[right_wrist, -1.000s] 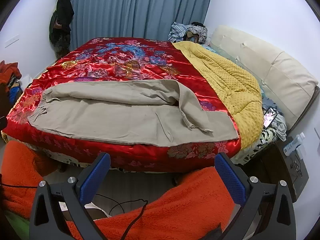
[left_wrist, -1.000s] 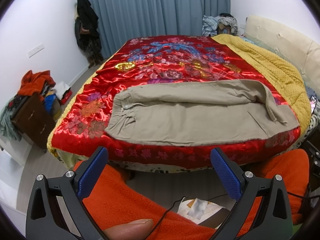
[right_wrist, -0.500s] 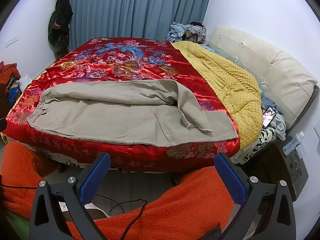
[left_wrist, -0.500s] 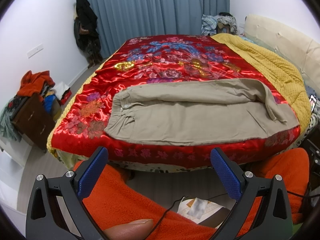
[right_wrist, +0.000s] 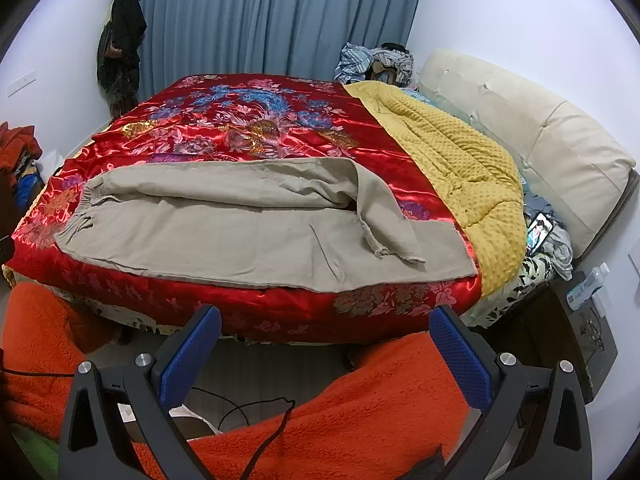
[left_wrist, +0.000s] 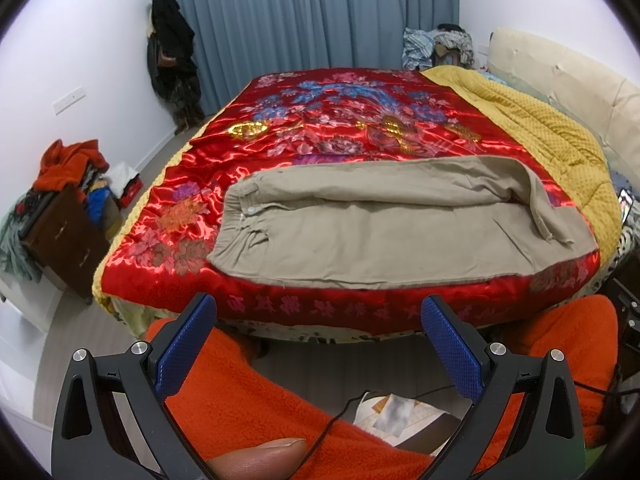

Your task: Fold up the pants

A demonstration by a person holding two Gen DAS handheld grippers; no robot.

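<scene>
Beige pants (left_wrist: 384, 232) lie across the near edge of a red floral satin bedspread (left_wrist: 340, 128), waistband to the left, one leg folded over the other, its hem flopped back at the right (right_wrist: 384, 236). The pants also show in the right wrist view (right_wrist: 248, 224). My left gripper (left_wrist: 320, 320) is open and empty, held back from the bed above orange-clad knees. My right gripper (right_wrist: 326, 330) is open and empty, also short of the bed edge.
A yellow quilt (right_wrist: 452, 160) covers the bed's right side by a cream headboard (right_wrist: 532, 132). A phone (right_wrist: 540, 234) lies at the bed's right edge, beside a dark nightstand (right_wrist: 576, 332). A brown cabinet with clothes (left_wrist: 60, 232) stands left. Cables and papers (left_wrist: 396, 416) lie on the floor below.
Both views have crept very slightly closer to the bed. The pants and both grippers' openings are unchanged.
</scene>
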